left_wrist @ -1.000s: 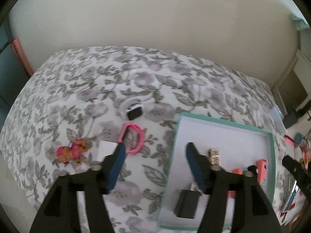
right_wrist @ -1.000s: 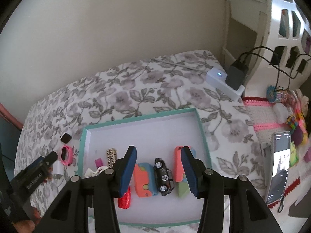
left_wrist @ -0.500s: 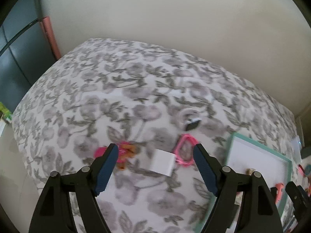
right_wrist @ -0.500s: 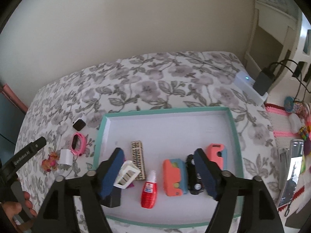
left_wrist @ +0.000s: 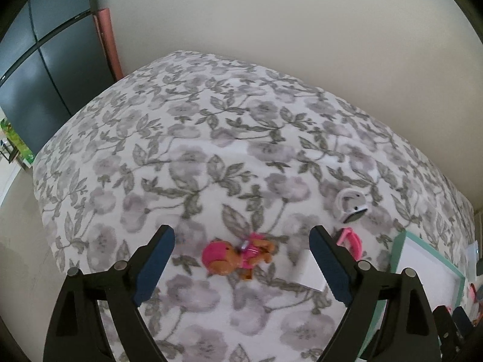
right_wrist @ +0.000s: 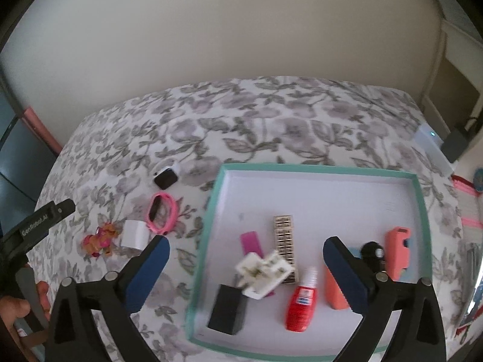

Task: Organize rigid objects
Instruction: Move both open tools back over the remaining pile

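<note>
Pink-and-orange toy figure lies on floral-covered bed, now centred between wide-open, empty jaws of left gripper, which a sec ago framed the teal-rimmed tray; likely next pick. White block, pink band & black watch lie nearby, outside tray. Right gripper, jaws open & empty, hovers over tray's contents. "GenRobot.AI" reads on left gripper.

The left tool is held spread wide above the floral bed. A pink-and-orange toy figure is framed between its fingers, untouched.
</note>
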`<state>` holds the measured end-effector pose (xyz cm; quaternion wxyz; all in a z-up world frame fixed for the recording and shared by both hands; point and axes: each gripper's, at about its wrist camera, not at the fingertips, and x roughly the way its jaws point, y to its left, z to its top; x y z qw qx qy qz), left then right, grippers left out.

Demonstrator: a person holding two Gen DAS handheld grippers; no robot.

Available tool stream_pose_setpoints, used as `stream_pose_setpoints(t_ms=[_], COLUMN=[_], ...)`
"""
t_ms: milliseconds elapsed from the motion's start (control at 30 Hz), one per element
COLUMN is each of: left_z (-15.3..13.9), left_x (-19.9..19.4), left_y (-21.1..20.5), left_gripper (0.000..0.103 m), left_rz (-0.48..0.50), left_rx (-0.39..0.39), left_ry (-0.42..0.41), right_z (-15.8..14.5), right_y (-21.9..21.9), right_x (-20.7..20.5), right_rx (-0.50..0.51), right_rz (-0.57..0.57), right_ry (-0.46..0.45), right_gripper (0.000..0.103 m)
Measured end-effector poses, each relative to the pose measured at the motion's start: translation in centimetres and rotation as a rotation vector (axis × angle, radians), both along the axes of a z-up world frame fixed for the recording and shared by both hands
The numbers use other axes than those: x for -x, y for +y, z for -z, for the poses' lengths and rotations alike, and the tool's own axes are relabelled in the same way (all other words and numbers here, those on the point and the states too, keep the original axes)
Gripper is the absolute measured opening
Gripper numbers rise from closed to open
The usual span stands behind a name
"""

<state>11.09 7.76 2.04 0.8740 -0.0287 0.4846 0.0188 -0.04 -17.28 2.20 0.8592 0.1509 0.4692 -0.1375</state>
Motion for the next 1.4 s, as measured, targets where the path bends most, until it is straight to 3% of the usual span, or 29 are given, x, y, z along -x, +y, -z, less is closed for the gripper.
stream_pose_setpoints(t_ms=[467,800,1033,1400], left_z=[2.2,4.9,5.6,6.3], left_x=[-1.5,-2.6,-3.0,-3.5], left_y=[4.9,5.0,5.4,5.6], left_gripper=[0.091,0.091,0.091,0.091], left_rz=[-0.087,-0.063,-0.078,-0.082], left_rx=[0.036,0.041,0.04,0.046], left_ry=[0.057,0.138,0.151,0.163], right_z=[1.8,4.5,7.0,10.2], right_y=[5.2,7.9,10.1,12.6], right_x=[-3.7,-6.4,-8.3,-10.3], right_rx=[-0.045,-0.125,-0.126,-0.1], right_rz=[-0.132,-0.176,-0.21,-0.244], right_ry=[0.006,0.037,0.087,0.141], right_gripper=[0.103,0.103,0.102,0.09])
